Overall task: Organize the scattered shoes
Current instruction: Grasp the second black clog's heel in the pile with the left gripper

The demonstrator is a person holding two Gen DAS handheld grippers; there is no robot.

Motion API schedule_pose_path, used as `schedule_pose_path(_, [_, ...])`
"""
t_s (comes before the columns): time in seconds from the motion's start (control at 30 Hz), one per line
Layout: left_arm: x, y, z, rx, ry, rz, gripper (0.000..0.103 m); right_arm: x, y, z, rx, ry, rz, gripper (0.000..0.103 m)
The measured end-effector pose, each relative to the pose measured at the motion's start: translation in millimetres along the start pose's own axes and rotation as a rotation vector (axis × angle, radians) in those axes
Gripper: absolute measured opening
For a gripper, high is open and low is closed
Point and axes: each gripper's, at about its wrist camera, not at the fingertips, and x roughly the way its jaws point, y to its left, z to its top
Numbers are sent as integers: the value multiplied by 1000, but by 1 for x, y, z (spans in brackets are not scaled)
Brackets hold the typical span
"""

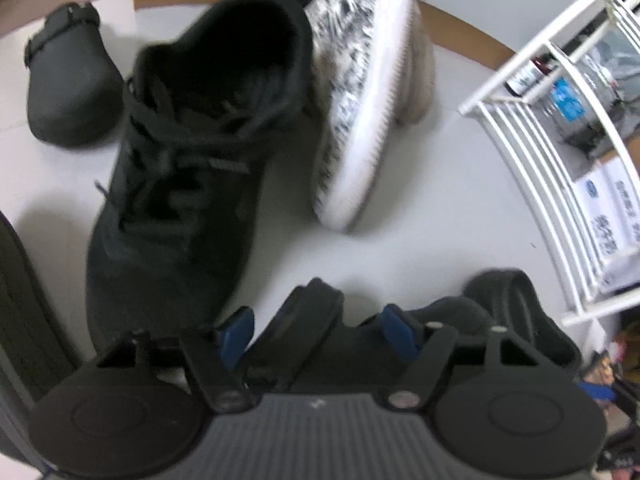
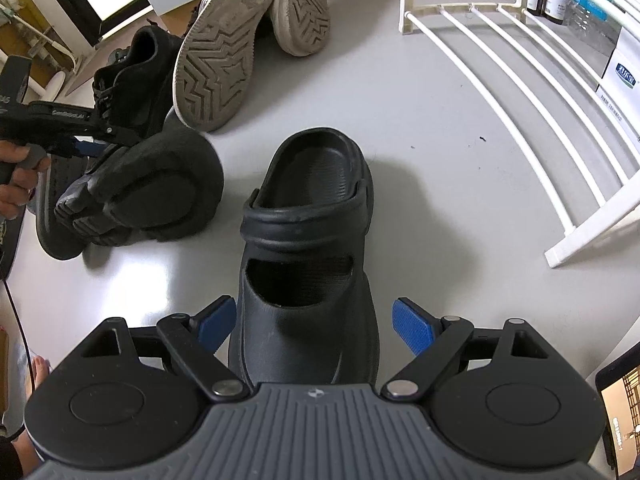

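Counting two black clogs (image 2: 308, 248), two sneakers (image 2: 224, 52)

Shoes scattered on your pale grey floor (image 2: 400, 128), beside the white shoe rack (image 2: 532, 128).

Taking the rack as your landmark: nearest it, you have an upright black clog (image 2: 308, 248), heel toward the rack's near corner. Farther from the rack, another black clog (image 2: 152, 188) lies tipped with its sole showing. Beyond that, a black lace-up sneaker (image 1: 188, 168) stands upright, touching a white patterned sneaker (image 1: 360, 100) on its side; a further black clog (image 1: 68, 92) sits farthest away.
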Motion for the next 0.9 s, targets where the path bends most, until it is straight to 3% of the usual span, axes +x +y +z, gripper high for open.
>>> schedule_pose_path(0.37, [-23,-3,-32,49,32,-22,73,-1,1,-2,1,-4,1,89])
schedule_pose_path(0.63, [-19,-12,-51,49,128,-83,73,-1,-2,-5,9,-1,-5,89])
schedule_pose_path(0.7, [-17,-15,-57,67,153,-68,65,0,-3,-5,12,0,-6,89])
schedule_pose_path(0.9, [-22,-22,-55,109,133,-39,65,1,0,-8,9,3,0,89])
